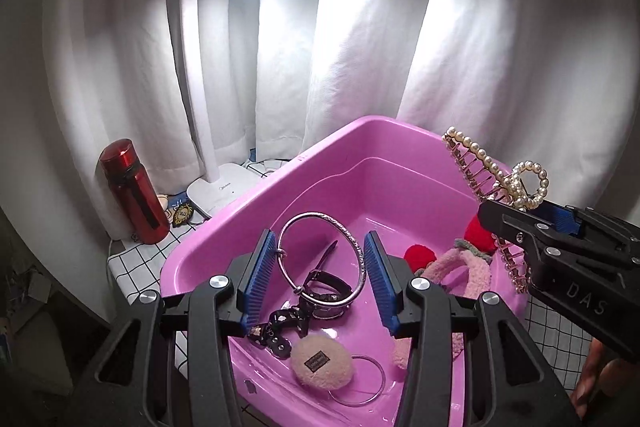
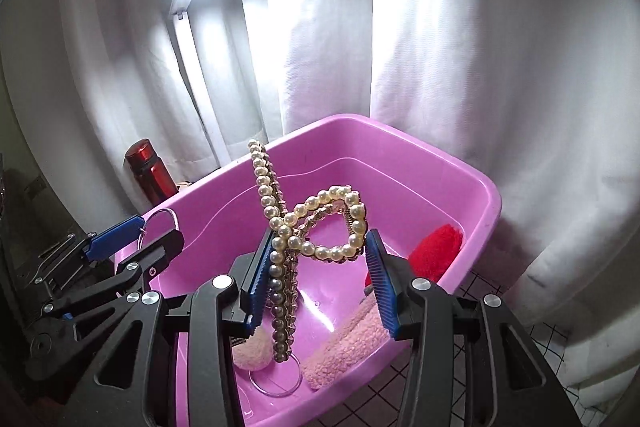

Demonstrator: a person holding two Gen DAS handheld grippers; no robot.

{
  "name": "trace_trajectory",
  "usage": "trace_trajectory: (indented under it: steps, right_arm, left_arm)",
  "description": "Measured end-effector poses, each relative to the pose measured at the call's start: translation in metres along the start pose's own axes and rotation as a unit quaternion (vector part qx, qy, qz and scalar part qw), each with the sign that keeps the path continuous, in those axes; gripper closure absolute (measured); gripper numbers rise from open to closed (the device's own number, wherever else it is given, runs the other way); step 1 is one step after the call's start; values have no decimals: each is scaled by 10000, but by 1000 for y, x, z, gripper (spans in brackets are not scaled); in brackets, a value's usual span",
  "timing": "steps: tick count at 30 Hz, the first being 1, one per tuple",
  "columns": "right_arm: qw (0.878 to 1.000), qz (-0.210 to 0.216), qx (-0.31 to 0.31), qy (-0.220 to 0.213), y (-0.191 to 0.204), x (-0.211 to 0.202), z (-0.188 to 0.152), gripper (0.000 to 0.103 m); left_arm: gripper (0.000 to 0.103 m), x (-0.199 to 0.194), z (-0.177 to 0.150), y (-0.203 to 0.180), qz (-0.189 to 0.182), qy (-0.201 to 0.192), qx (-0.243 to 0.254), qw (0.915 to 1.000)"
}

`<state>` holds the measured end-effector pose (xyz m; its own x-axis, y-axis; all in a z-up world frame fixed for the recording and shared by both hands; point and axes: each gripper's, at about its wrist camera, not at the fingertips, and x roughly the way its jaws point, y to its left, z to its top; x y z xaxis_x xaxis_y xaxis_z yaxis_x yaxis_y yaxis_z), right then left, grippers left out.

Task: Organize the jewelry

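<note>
Holding a thin silver metal bangle (image 1: 322, 255) betw. its blue ribbed pads, the left hand-held gripper (image 1: 322, 267) hangs over the pink plastic tub (image 1: 208, 247); the bangle stands upright, its edges touching both pads, so jaws are part-closed on it. The right hand-held gripper (image 2: 318, 279) is clamped on a pearl-studded gold hair claw clip (image 2: 316, 223): its looped pearl handle sits betw. the pads, one toothed pearl arm pointing up, the other hanging down toward the tub floor. In the left wrist view the same clip (image 1: 496, 171) shows at the right, above the tub rim.

Inside the tub: a black strap w/ buckle (image 1: 320, 291), a round beige fluffy puff w/ dark label (image 1: 322, 365), a clear thin ring (image 1: 360, 379) flat on the floor beside the puff, a pink fuzzy headband (image 1: 472, 271) and red pom-poms (image 1: 420, 255).

The tub sits on a white tabletop cloth w/ black grid (image 1: 136, 263). Behind it, a red metallic bottle (image 1: 134, 191) and a white desk lamp (image 1: 220, 187), lit, in front of a white curtain (image 1: 360, 47).
</note>
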<state>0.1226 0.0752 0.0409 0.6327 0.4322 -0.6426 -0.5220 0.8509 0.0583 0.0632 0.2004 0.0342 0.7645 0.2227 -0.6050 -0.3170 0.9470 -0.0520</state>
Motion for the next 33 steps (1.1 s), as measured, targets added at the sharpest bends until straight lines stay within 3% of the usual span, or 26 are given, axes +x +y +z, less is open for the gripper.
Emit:
trace_trajectory:
  steps: [12, 14, 15, 16, 17, 33]
  right_arm:
    - [9971, -313, 238, 650, -9, 51, 2, 59]
    - [9966, -337, 310, 690, -10, 55, 5, 56]
    - [9962, -339, 347, 725, -11, 56, 6, 47]
    - [9963, -357, 371, 695, -12, 54, 8, 41]
    - [9965, -413, 374, 624, -11, 52, 9, 34]
    - [9962, -695, 296, 440, -9, 34, 8, 33]
  left_arm:
    - [57, 40, -1, 8, 195, 584, -144, 9980]
    - [41, 42, -3, 12, 250, 651, -231, 9973]
    - [21, 40, -3, 14, 254, 631, -289, 9973]
    - [11, 37, -3, 16, 270, 558, -336, 9975]
    - [11, 34, -2, 17, 286, 487, -347, 9978]
    - [7, 32, -4, 11, 475, 868, -73, 9951]
